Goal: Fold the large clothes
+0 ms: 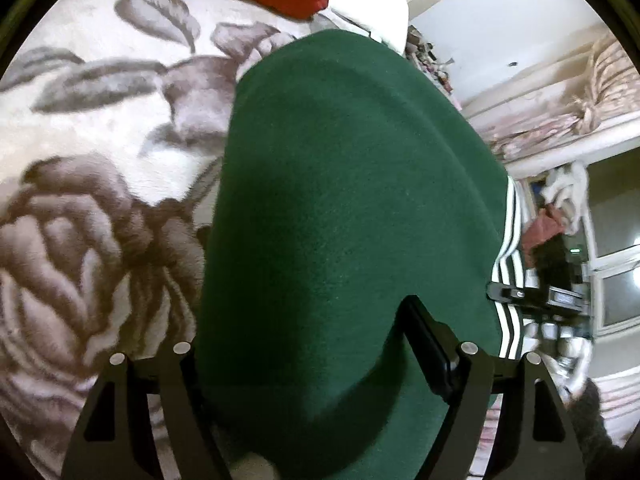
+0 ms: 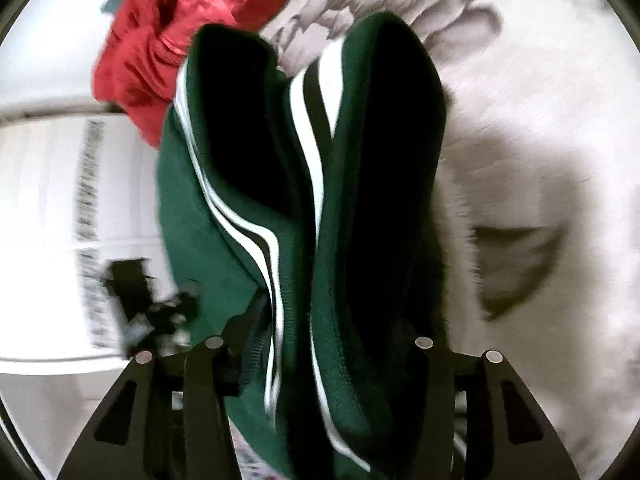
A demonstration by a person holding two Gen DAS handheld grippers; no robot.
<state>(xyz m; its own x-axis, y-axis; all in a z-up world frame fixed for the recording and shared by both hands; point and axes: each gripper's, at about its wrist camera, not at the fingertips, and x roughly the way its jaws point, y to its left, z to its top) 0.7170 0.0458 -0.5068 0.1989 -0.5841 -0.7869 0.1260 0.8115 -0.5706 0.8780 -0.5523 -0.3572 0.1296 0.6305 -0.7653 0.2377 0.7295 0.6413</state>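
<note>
bed: floral plush blanket (image 1: 92,208) covers it; soft footing, so the cloth will sink in rather than slide.
green garment (image 1: 344,208): large fleece piece, draped over the blanket and running between both tools; judged thick, soft and limp, with some weight, not fragile.
white stripes (image 2: 308,152): run along the side seams; judged a firmer line to fold along.
red cloth (image 2: 168,40): crumpled at the far end of the bed, apart from the fold.
left tool (image 1: 320,360): jaws spread wide, green fabric bulging between them; cannot tell if the pads press.
right tool (image 2: 320,344): jaws parted, doubled striped layers between them; grip unclear.
hold: judged best at the seamed edge, all layers together.
</note>
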